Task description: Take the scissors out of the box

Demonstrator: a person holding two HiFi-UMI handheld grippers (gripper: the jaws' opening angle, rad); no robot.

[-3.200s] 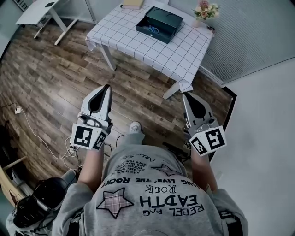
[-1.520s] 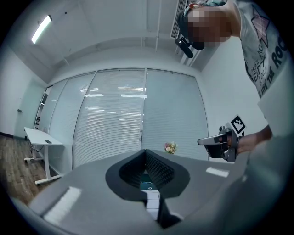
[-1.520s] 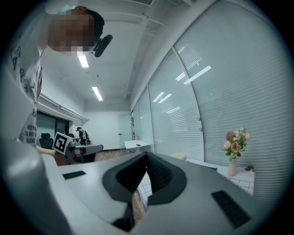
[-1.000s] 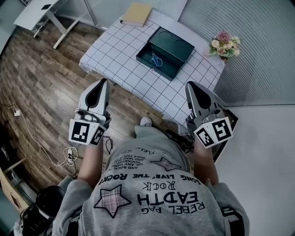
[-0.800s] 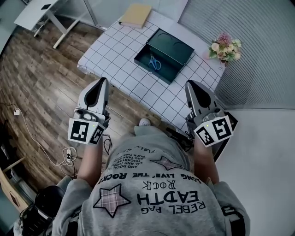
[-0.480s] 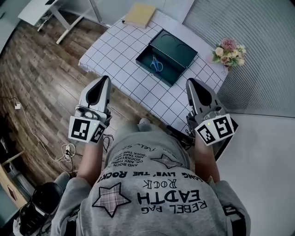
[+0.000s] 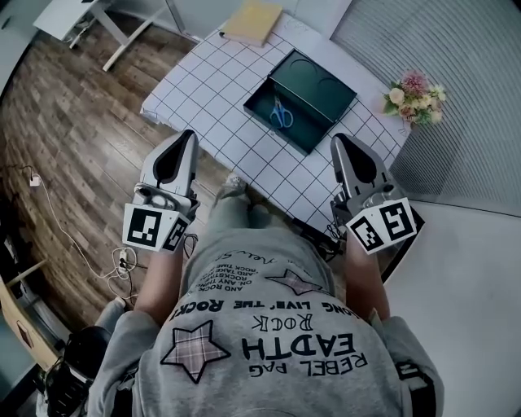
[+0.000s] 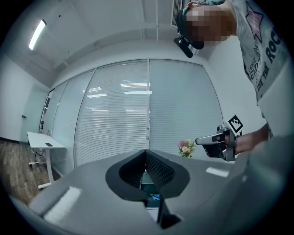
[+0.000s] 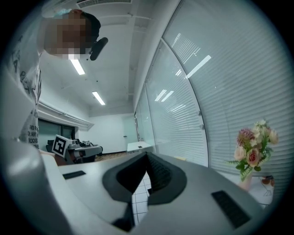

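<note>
A person in a grey sweatshirt (image 7: 269, 342) printed with black letters and checked stars stands over a brown wood-plank floor (image 7: 73, 130), a grey two-finger gripper in each hand, both held level at waist height and aimed at the bench ahead. The left gripper (image 7: 188, 134) has its ribbed black fingers (image 8: 158, 170) clenched tip to tip, with nothing between them. The right gripper (image 7: 337, 139) is the same, its fingers (image 9: 158, 174) pressed together on nothing. Each carries a white cube with black square markers at its rear. A white cable (image 7: 49, 213) trails over the floor to the left.

Just beyond the finger tips stands the bench (image 7: 207, 85), draped in a white cloth with a black grid. Near its middle lies a dark green metal box (image 7: 301, 134), lid thrown open and laid back. The blue-handled scissors (image 7: 281, 114) lie flat inside the box, well apart from both grippers. A tan book (image 7: 254, 20) rests at the bench's far edge, and a small bunch of pink and cream flowers (image 7: 417, 91) stands at its right corner, before a wall of white blinds.
</note>
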